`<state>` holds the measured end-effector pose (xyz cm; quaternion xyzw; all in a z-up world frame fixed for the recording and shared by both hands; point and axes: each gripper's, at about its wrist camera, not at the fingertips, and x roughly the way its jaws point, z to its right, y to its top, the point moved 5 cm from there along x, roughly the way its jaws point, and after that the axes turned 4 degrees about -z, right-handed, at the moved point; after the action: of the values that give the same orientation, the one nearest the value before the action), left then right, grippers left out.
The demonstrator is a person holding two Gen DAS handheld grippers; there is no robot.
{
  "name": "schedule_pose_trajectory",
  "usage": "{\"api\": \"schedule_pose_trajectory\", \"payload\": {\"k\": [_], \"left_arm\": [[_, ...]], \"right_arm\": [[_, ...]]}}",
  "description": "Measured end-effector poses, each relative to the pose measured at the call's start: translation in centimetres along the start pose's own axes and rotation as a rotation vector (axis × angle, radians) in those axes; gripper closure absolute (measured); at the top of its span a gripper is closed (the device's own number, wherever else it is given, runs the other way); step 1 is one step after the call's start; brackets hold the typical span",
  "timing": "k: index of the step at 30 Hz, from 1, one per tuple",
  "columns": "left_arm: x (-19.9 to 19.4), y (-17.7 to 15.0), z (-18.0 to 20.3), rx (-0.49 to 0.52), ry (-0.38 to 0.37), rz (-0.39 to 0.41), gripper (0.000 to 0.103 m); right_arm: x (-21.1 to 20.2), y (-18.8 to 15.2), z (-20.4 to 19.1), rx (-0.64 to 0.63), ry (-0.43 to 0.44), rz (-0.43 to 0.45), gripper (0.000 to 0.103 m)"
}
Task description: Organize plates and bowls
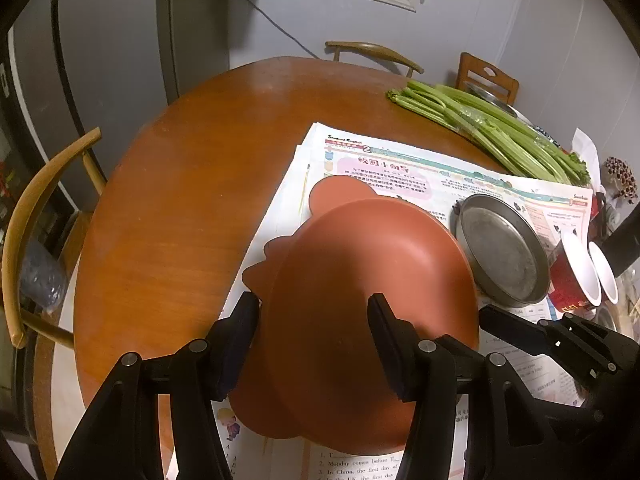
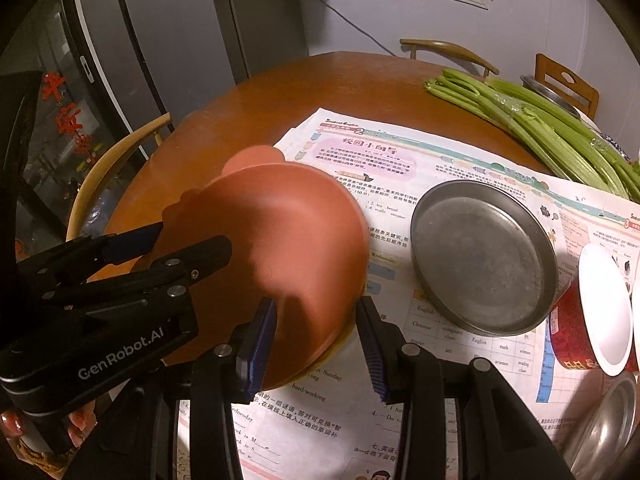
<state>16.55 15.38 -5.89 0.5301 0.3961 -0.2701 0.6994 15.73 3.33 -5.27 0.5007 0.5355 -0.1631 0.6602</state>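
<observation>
An orange bowl [image 1: 344, 264] with rounded lobes on its rim hangs tilted over the newspaper, blurred in the right wrist view [image 2: 280, 232]. My left gripper [image 1: 314, 308] clamps its left wall, with one finger outside and one over the inside; the right wrist view shows it from the side [image 2: 188, 240]. My right gripper [image 2: 316, 320] is shut on the bowl's near right rim. In the left wrist view only one of its fingers [image 1: 494, 318] shows, beside the rim. A round metal plate [image 2: 480, 256] [image 1: 500, 252] lies flat to the right of the bowl.
Newspaper sheets [image 2: 400, 156] cover the right half of the round wooden table [image 1: 180, 208]. Celery stalks [image 1: 492, 132] lie at the far right. A red paper cup [image 2: 600, 312] lies on its side next to the plate, with a metal bowl [image 2: 608, 428] below it. Chairs [image 1: 36, 216] ring the table.
</observation>
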Motion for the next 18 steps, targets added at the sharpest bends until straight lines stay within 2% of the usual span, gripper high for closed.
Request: {"api": "schedule_pose_trajectory", "payload": {"k": [18], "left_arm": [[-2.6, 0.6, -0.3, 0.006, 0.018, 0.082, 0.045]], "right_arm": [[-1.7, 0.4, 0.4, -0.013, -0.056, 0.06, 0.061]]}}
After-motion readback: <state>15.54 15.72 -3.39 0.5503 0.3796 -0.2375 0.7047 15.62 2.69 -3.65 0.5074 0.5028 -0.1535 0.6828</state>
